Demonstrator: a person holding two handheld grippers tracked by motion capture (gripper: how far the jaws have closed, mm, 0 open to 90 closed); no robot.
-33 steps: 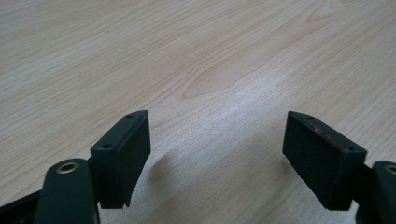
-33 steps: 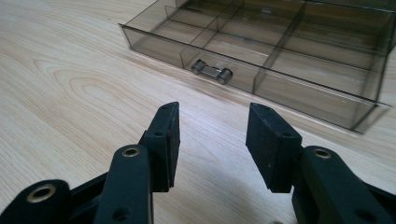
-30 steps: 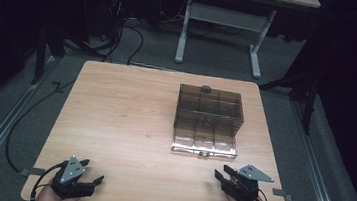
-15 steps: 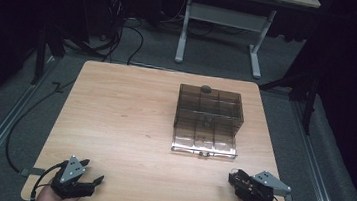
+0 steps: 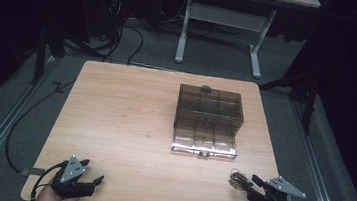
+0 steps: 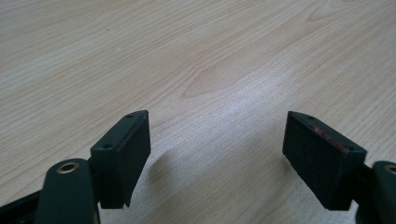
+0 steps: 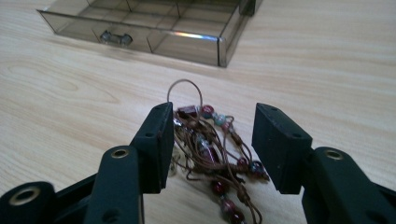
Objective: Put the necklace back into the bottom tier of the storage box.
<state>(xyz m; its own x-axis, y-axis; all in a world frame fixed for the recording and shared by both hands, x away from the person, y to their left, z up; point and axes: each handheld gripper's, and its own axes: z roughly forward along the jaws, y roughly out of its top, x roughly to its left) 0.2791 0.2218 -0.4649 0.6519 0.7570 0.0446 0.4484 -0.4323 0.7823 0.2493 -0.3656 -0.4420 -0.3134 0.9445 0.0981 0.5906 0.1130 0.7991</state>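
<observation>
A smoky clear plastic box (image 5: 210, 106) stands right of the table's middle, its bottom drawer (image 5: 204, 142) pulled out toward me. In the right gripper view the drawer (image 7: 154, 28) has empty compartments and a small knob. A tangled string of dark red and grey beads (image 7: 210, 149) lies on the wood between the jaws of my right gripper (image 7: 212, 112), which stand apart around it. From above, the beads (image 5: 236, 179) sit at the tips of that gripper (image 5: 249, 185) near the front right corner. My left gripper (image 5: 92, 170) rests open at the front left, nothing between its jaws (image 6: 217, 121).
The wooden table (image 5: 124, 120) has bare surface on its left half. A small dark knob (image 5: 206, 89) sits on the box's far top edge. Cables and a white desk frame (image 5: 223, 14) lie on the floor beyond the table.
My right gripper has slid to the right and a little nearer the front edge. The bead string now shows at its tips. The left gripper has stayed put.
</observation>
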